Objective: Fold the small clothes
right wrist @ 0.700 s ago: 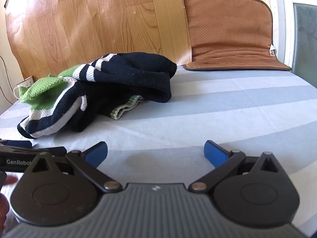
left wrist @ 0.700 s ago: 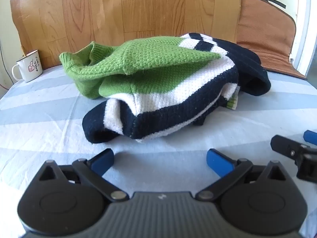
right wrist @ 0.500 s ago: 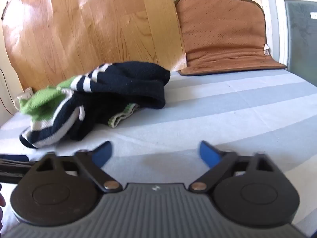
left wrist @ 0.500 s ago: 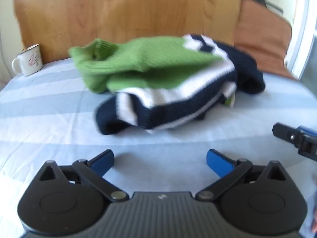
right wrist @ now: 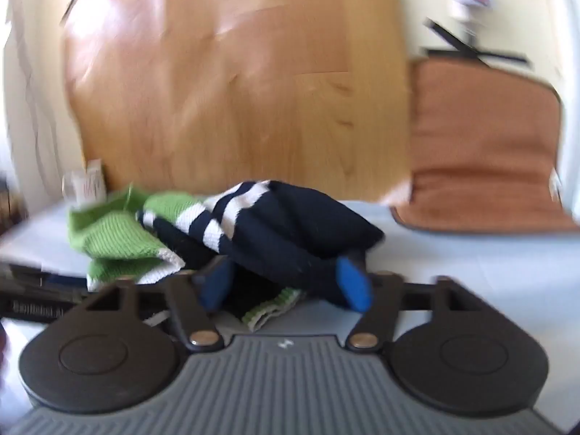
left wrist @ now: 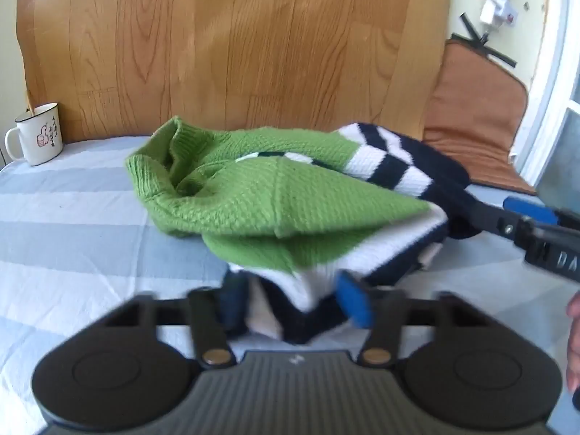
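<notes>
**Crumpled little sweater, both grippers right up against it**

So the sweater [left wrist: 275, 199] is a small knit one, green up top with navy and white stripes, and it's lying in a rumpled heap on the striped blue-and-white sheet [left wrist: 72, 224], roughly in the middle. Not flat at all, the green part is bunched over the striped part.

The left hand-held gripper [left wrist: 295, 302] is at the near edge of the heap. Its blue fingertips [left wrist: 353, 302] sit on either side of the striped hem, with fabric between them and the jaws partly closed in. Whether it's really pinching the cloth, I can't tell, the shot is a bit smeared there.

The right hand-held gripper [right wrist: 286, 286] is at the navy end of the sweater, and a dark fold plus a bit of green-and-white ribbing sits between its fingers. Same story: jaws narrowed around fabric, but the view is blurry, so I can't say if it's clamped.

Further out: a white enamel mug [left wrist: 38, 137] stands on the sheet at the far left, well apart from the sweater. Behind everything is a wooden board [left wrist: 235, 47], and a brown cushion [left wrist: 475, 116] leans up at the far right.
</notes>
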The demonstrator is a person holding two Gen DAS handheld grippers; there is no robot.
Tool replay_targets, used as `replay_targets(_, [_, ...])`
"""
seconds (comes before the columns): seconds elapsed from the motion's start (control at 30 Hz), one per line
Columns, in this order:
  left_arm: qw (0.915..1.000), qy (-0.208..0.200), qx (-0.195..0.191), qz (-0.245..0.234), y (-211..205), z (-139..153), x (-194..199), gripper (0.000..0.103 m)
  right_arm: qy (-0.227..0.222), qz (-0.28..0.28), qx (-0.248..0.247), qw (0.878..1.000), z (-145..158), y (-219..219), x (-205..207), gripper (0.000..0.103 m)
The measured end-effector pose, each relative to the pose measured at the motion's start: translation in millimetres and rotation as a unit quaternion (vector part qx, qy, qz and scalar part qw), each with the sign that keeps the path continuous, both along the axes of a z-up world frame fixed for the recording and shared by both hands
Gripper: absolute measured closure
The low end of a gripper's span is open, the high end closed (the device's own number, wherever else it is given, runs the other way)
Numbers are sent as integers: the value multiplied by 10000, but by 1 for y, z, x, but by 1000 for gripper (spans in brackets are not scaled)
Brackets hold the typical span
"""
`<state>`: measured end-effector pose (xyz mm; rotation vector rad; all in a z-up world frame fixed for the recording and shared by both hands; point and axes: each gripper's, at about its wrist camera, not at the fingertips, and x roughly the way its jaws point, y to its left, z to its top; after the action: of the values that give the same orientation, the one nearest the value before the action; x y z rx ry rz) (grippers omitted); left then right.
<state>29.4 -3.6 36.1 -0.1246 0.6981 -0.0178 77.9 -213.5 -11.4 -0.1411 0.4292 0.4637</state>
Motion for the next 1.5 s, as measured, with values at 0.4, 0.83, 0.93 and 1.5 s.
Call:
replay_targets(0.4, [9927,-345,-988,591,89,19,-71,88,-477,-510,77,9975,41,-10,47,87])
replay_targets(0.83, [9737,-555,-2100,693,107,34,-77,5,221,893,292,9953,71,11,31,38])
replay_targets(0.93, [9745,-523,-2131,464,96,32,-62,3,265,973,264,9945,77,26,34,38])
replay_targets(1.5, [9460,89,-3206,472,142,-4,-20,3,890,2066,-1058,9686,53,155,107,18])
